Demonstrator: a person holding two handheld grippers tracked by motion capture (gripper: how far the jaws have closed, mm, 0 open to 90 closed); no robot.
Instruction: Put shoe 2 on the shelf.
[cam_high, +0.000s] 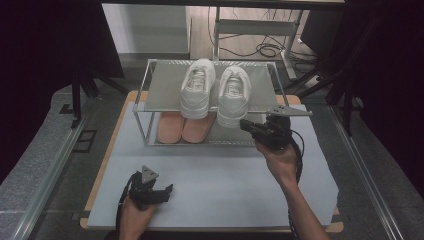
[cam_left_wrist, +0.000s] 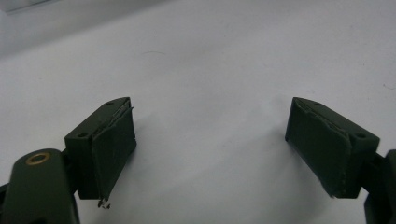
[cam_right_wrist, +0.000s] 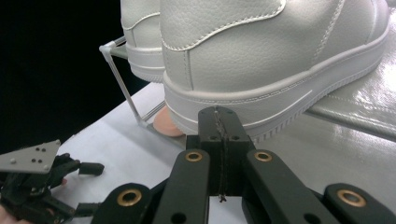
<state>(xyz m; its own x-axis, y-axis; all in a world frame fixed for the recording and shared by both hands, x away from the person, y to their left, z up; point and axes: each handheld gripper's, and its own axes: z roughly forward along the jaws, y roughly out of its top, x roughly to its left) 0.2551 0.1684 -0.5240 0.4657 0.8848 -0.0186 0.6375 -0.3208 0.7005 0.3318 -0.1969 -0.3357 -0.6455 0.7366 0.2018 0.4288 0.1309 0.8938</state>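
- Resting low at the near left of the pale grey rectangular table top (cam_high: 215, 175), the left gripper (cam_high: 162, 190) lay in the person's left hand (cam_high: 134, 215), its jaws spread wide with nothing but bare table between them.
- Farther in and to the right, the person's right hand (cam_high: 281, 162) held the right gripper (cam_high: 246, 124) up at the front edge of the two-tier metal-framed shoe rack (cam_high: 150, 75); its jaws were pressed together with nothing between them.
- Just beyond those closed jaws stood the heel of the right-hand white leather sneaker (cam_right_wrist: 275, 56); I could not tell whether they touched.
- On the rack's top shelf the two white sneakers (cam_high: 215, 90) stood side by side, heels toward the person.
- Beneath them, on the lower shelf, lay a pair of flat salmon-pink slippers (cam_high: 184, 127).
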